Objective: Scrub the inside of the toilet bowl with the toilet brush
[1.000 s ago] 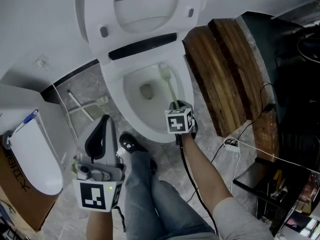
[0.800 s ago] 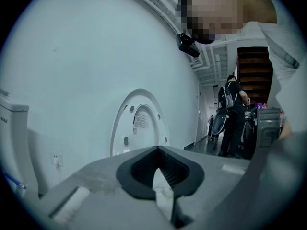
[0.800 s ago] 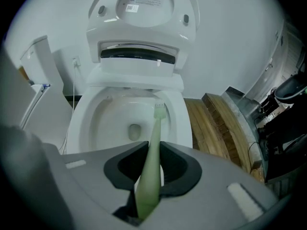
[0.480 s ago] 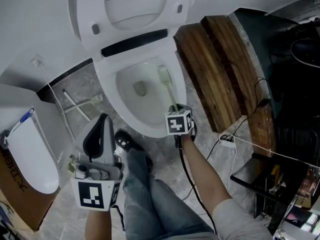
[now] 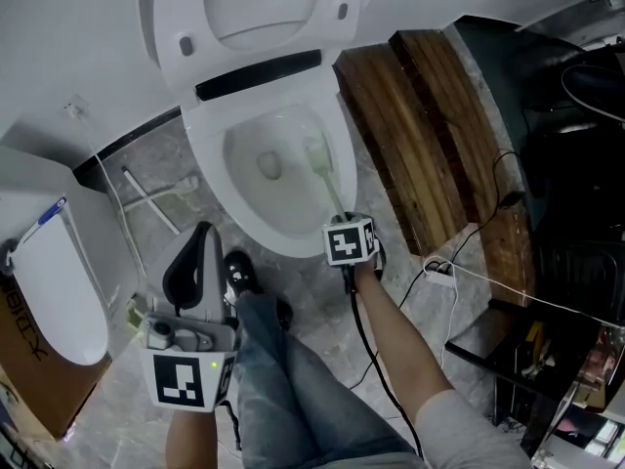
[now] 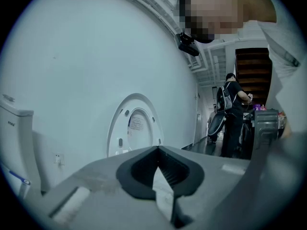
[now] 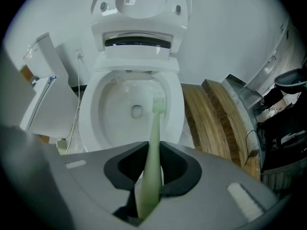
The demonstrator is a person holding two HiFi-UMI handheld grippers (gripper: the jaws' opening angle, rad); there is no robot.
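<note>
The white toilet bowl [image 5: 210, 179] stands open, its lid [image 5: 259, 8] raised against the wall. A pale green toilet brush [image 5: 317, 154] reaches into the bowl, its head against the right inner wall beside the drain. My right gripper [image 5: 344, 221] hangs over the bowl's near right rim, shut on the brush handle [image 7: 152, 147]. In the right gripper view the brush head [image 7: 159, 104] shows just right of the drain, with the right gripper [image 7: 149, 159] clamped round the handle. My left gripper [image 5: 202, 234] is held low left of the bowl, shut and holding nothing. In its own view the left gripper [image 6: 158, 150] points up at the wall and lid [image 6: 136, 126].
Dark wooden planks [image 5: 410, 135] lie right of the toilet. A white unit [image 5: 54, 291] stands at the left, with hoses [image 5: 146, 198] on the floor by the bowl. A cable [image 5: 459, 272] crosses the floor. My legs [image 5: 283, 379] are below. A person with a backpack [image 6: 235, 114] stands far off.
The brush head has slid along the bowl's right wall toward the near side. The right gripper has drawn back slightly with it. The left gripper has stayed put.
</note>
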